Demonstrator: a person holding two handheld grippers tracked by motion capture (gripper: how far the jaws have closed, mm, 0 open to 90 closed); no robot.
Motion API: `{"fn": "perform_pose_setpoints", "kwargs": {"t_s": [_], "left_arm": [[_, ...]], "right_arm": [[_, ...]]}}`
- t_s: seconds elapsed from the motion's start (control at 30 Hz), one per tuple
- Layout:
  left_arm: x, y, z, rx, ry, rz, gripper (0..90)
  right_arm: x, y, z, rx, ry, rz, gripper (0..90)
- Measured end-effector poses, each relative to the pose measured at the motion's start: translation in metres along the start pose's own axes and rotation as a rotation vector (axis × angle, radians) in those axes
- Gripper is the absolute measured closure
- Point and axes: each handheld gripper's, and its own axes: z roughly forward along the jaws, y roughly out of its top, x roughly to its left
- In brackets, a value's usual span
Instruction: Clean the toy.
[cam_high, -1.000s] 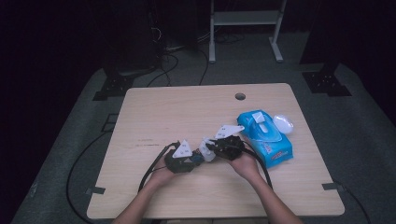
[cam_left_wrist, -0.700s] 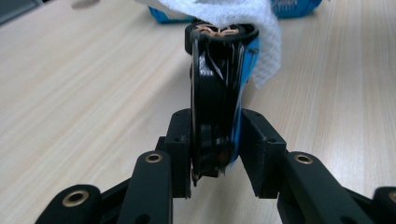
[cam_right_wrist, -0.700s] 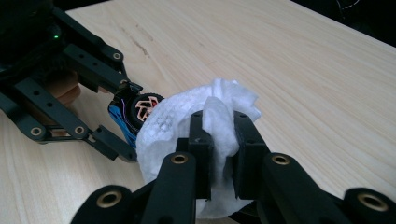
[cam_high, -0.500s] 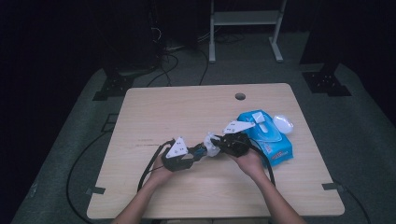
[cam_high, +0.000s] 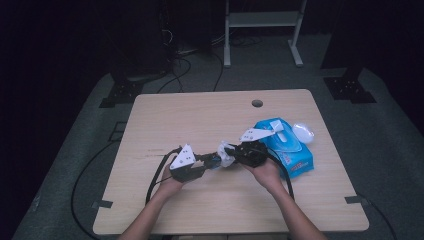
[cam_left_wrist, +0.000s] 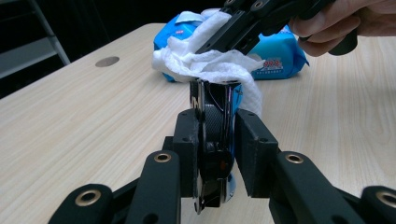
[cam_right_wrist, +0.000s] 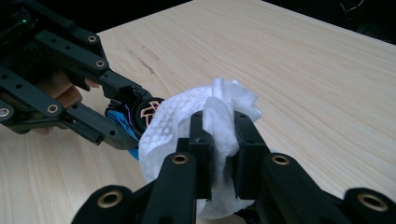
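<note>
My left gripper (cam_left_wrist: 217, 135) is shut on a small round black object (cam_left_wrist: 215, 126) with a blue part, held on edge just above the table; its jaws have just tightened on it. My right gripper (cam_right_wrist: 222, 135) is shut on a crumpled white wet wipe (cam_right_wrist: 187, 121). The wipe (cam_left_wrist: 210, 65) lies draped over the object's top edge. In the high view the two grippers meet tip to tip at the table's middle front, left gripper (cam_high: 212, 161) facing right gripper (cam_high: 228, 155), with the wipe (cam_high: 224, 151) between them.
A blue pack of wet wipes (cam_high: 292, 147) lies on the wooden table (cam_high: 200, 120) just right of my right hand, with a small white thing (cam_high: 303, 132) beside it. A round hole (cam_high: 257, 103) sits near the far edge. Cables trail off the front left.
The left gripper has lifted slightly and shifted a little left, its grey plate now tilted up. The right gripper with the wipe has stayed about where it was.
</note>
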Motion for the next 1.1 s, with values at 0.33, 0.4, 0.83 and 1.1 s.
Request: {"fn": "perform_pose_setpoints", "kwargs": {"t_s": [0.33,0.4,0.83,1.1], "left_arm": [[-0.002,-0.015,0.012,0.126,-0.016,0.044,71.7],[-0.003,-0.017,0.015,0.149,-0.023,0.050,71.7],[-0.006,-0.017,0.015,0.160,-0.080,0.022,62.5],[-0.010,-0.016,0.018,0.171,-0.111,0.020,55.8]], "right_arm": [[0.004,-0.007,0.010,0.059,-0.008,-0.039,79.7],[0.004,-0.009,0.011,0.067,-0.009,-0.046,79.8],[0.013,-0.024,0.003,0.040,-0.006,-0.035,79.8],[0.020,-0.034,-0.007,0.027,-0.003,-0.038,79.8]]}}
